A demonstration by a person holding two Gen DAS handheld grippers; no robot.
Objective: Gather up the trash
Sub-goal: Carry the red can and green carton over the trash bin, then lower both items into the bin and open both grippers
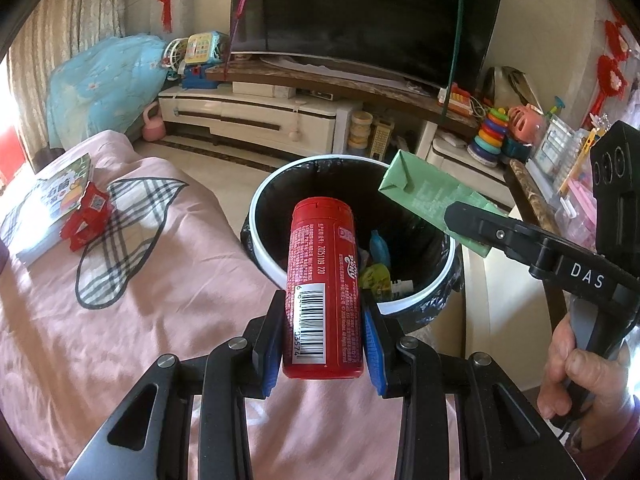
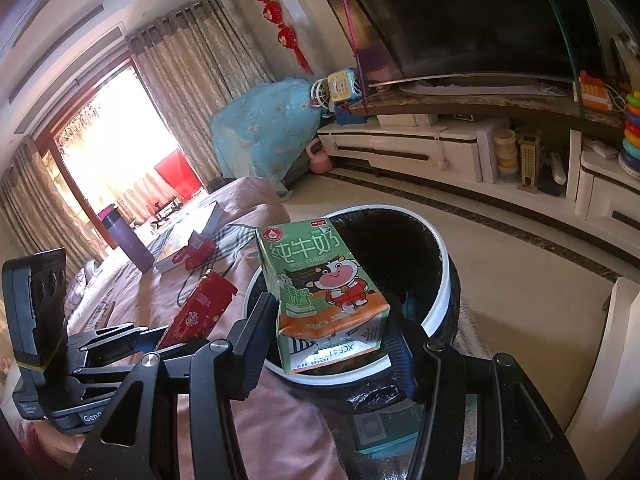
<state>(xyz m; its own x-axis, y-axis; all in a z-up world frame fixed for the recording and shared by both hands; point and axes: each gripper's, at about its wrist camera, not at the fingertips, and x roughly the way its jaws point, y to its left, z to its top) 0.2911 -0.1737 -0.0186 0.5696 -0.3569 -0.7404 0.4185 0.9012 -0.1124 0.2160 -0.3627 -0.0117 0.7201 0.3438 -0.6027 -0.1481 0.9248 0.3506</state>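
My left gripper (image 1: 322, 340) is shut on a red cylindrical container (image 1: 322, 288) with a barcode, held over the near rim of a white-rimmed trash bin (image 1: 256, 216) lined with a black bag. My right gripper (image 2: 330, 344) is shut on a green milk carton (image 2: 320, 280) with a cartoon cow, held over the same bin (image 2: 442, 292). The carton (image 1: 424, 196) and the right gripper (image 1: 472, 220) show at the right of the left wrist view. The red container (image 2: 196, 312) shows left in the right wrist view. Several wrappers (image 1: 378, 268) lie inside the bin.
A pink cloth-covered surface (image 1: 120, 300) lies left of the bin, with a book (image 1: 52, 200), a red crumpled wrapper (image 1: 88, 216) and a purple bottle (image 2: 126, 240) on it. A TV stand (image 1: 256, 116) with toys stands behind. A white cabinet (image 2: 604, 360) is at right.
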